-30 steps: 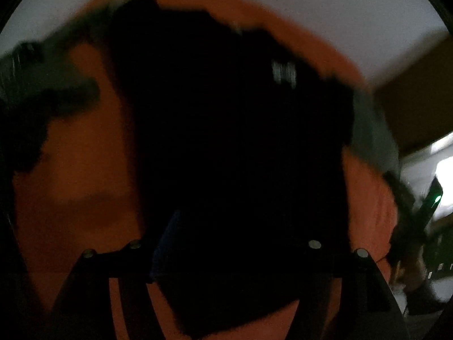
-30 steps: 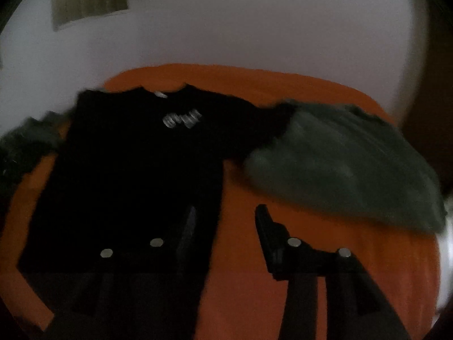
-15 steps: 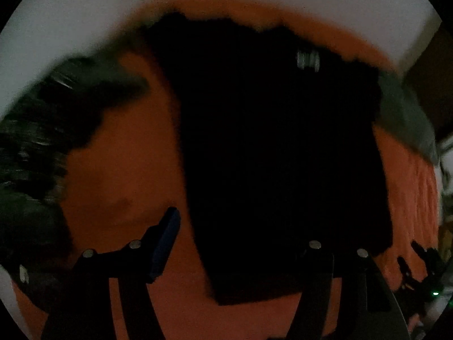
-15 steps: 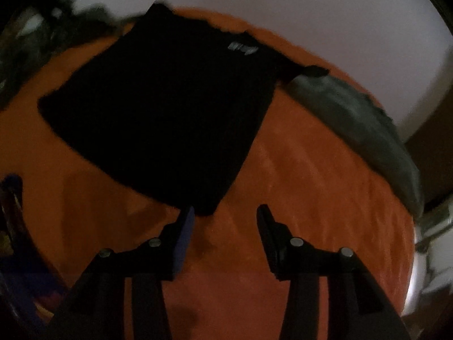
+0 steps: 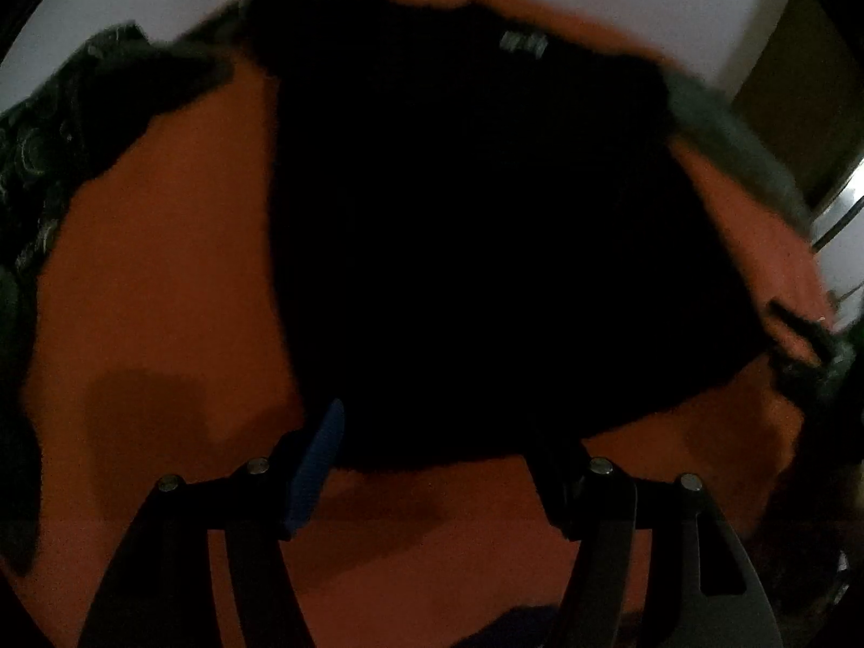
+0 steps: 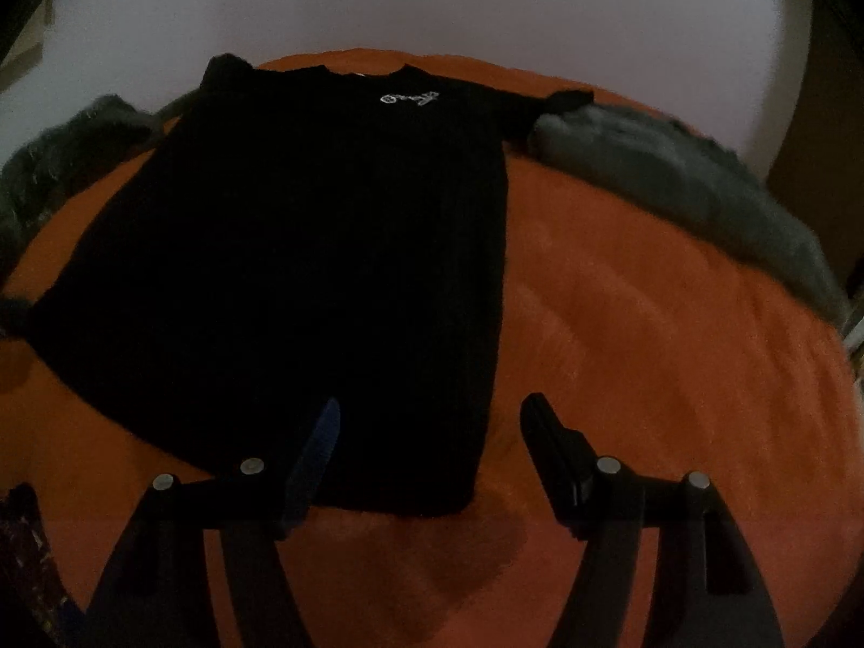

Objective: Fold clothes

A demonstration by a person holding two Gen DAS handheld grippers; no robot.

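The black shirt lies flat and face up on the orange bed, collar toward the far wall, sleeves spread, hem nearest the cameras. No fold is visible yet; the whole folding sequence appears to remain. The left gripper stands over the hem near its left corner, fingers wide, pressing nothing. The right gripper stands over the hem's right corner; its fingers are opening, with the corner below and between them but not pinched. A grey garment lies at the right, touching the right sleeve end, and may obstruct a sleeve fold. A dark patterned heap lies at the left, near the left sleeve.
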